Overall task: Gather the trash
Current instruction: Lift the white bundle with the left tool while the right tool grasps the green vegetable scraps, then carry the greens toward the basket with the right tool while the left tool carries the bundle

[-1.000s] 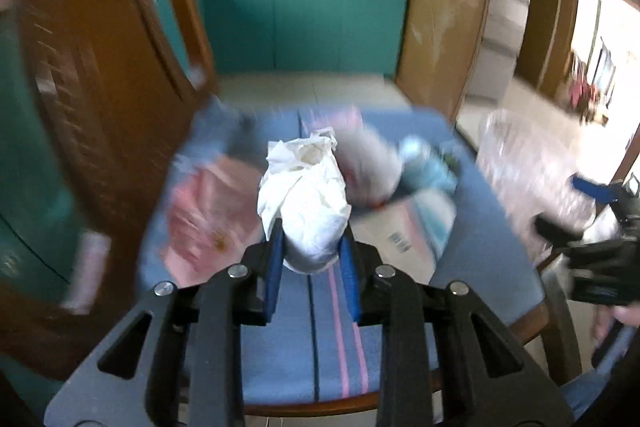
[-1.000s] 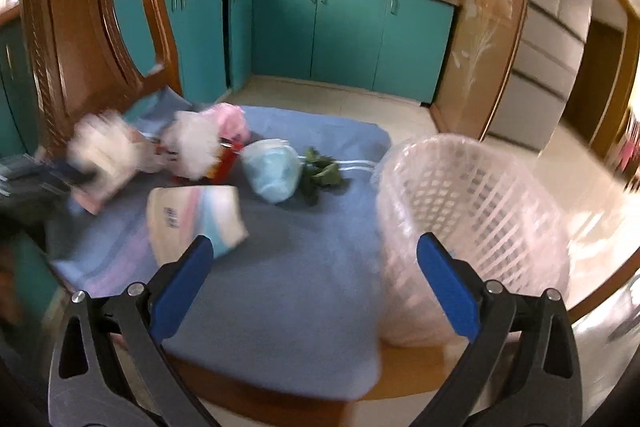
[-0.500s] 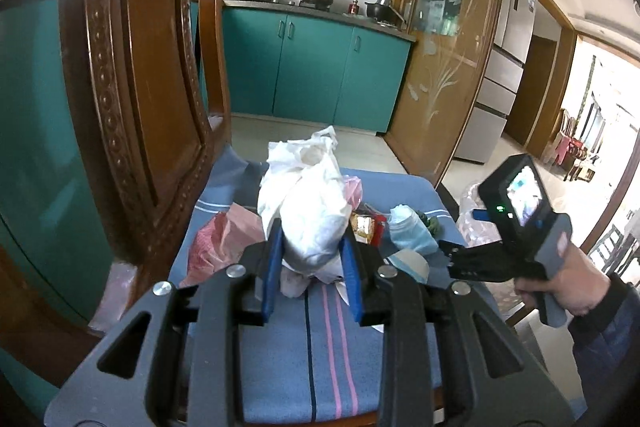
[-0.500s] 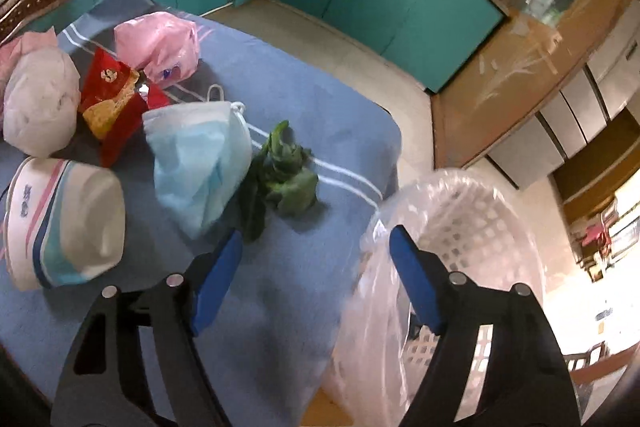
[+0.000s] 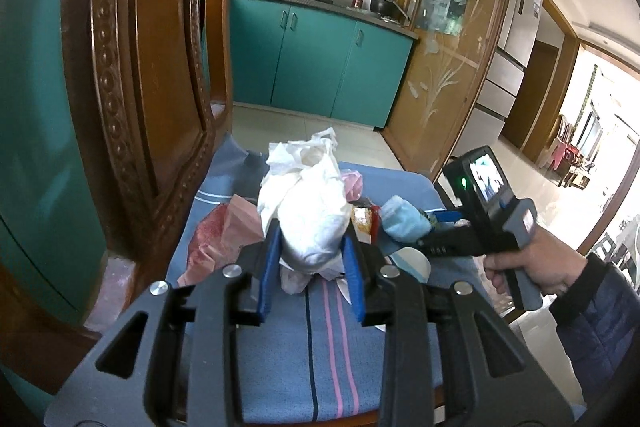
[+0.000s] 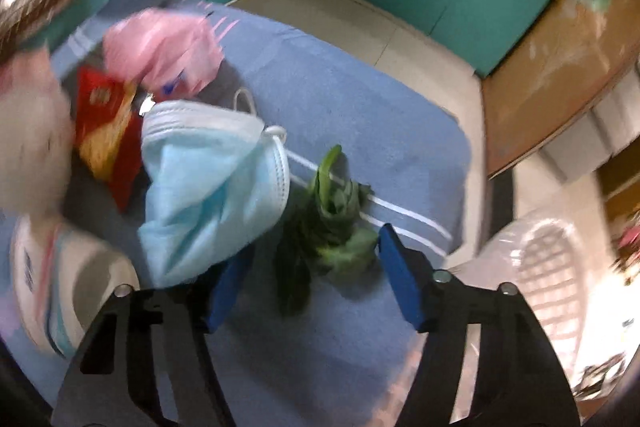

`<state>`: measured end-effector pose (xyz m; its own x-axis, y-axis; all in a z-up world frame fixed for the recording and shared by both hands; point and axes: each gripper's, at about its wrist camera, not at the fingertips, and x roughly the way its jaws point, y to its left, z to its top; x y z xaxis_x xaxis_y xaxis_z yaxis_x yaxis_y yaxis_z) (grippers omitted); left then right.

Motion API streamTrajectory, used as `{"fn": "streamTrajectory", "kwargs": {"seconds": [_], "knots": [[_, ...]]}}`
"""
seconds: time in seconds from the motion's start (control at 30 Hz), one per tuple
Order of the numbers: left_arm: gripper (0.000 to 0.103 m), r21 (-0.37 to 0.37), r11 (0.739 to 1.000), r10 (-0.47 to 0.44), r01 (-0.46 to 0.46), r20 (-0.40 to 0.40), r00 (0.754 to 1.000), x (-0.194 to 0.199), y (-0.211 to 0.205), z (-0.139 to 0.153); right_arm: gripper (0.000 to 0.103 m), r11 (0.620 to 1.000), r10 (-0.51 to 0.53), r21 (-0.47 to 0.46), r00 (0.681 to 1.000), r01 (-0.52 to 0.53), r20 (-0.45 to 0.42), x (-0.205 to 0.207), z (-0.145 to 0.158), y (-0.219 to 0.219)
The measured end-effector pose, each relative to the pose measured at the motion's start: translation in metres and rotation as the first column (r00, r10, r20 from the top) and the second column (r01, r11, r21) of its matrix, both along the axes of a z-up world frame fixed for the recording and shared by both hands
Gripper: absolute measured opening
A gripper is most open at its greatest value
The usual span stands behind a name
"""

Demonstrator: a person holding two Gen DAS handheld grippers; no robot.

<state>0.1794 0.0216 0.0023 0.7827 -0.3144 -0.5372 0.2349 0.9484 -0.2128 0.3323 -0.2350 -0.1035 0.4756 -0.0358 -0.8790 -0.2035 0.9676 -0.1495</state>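
Left wrist view only: left gripper point(image 5: 310, 259) clamped narrow on a white tissue wad point(image 5: 310, 215), lifted above the blue cloth point(image 5: 280, 367); person's hand point(image 5: 536, 259) carries the right gripper.

Right wrist view only: right gripper point(image 6: 310, 283), about half open and just been closing, its blue fingers point(image 6: 400, 279) straddling green leaf scraps point(image 6: 332, 231) lying on the cloth. Pads apart from leaves. Blue face mask point(image 6: 212, 195) just left; white basket point(image 6: 548, 279) at right.
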Motion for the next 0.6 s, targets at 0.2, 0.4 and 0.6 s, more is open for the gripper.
{"fn": "streamTrajectory", "kwargs": {"seconds": [0.2, 0.4, 0.6], "knots": [[0.03, -0.008, 1.0, 0.007, -0.007, -0.008, 1.0, 0.003, 0.001, 0.0, 0.018, 0.998, -0.019, 0.063, 0.999, 0.021, -0.033, -0.004, 0.003, 0.0], [0.03, -0.009, 1.0, 0.007, -0.007, -0.006, 1.0, 0.002, 0.002, 0.001, 0.017, 0.993, -0.08, 0.089, 0.996, 0.076, 0.033, -0.06, 0.029, -0.002], [0.031, -0.007, 1.0, -0.002, 0.002, -0.012, 1.0, -0.002, 0.0, 0.001, 0.017, 0.974, -0.123, 0.211, 0.976, 0.083, 0.181, -0.127, 0.074, -0.004]]}}
